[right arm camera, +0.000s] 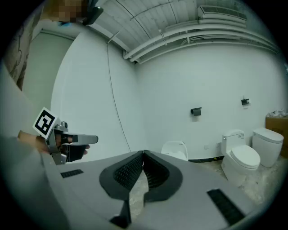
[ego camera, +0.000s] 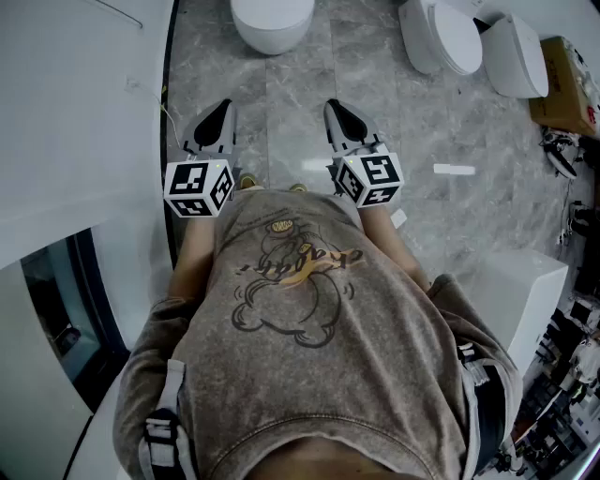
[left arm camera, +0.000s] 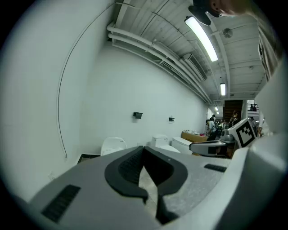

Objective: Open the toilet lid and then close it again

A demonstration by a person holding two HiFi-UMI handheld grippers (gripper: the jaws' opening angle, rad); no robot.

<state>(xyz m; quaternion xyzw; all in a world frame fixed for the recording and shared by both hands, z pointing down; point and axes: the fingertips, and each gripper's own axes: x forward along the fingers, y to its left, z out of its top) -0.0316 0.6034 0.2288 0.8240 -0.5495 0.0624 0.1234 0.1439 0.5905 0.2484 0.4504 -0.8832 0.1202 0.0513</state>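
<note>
Three toilets stood on the grey stone floor [ego camera: 300, 103], and the one straight ahead [ego camera: 272, 42], far from the person and close to the white wall on the left, was probably the one meant. The other two [ego camera: 441, 37] sat off to the far right, near a cardboard box [ego camera: 572, 84]. Its lid [ego camera: 273, 11] looked to be down, though only the front of it showed in the head view.

The left tool [ego camera: 220, 112] and the right tool [ego camera: 337, 112] were held side by side at waist level, well short of the toilet, each with its jaws pressed together on nothing.

The lid would likely be a stiff, smooth shell, fairly light and hinged at the far end, so it should swing rather than lift free. The best hold was probably the near front edge, farthest from the hinge, where a jaw tip could slip under the lip or both jaws could pinch it. The glossy surface might let the pads slide. Coming back down, it might drop and bang if released early, so it should be guided all the way.
</note>
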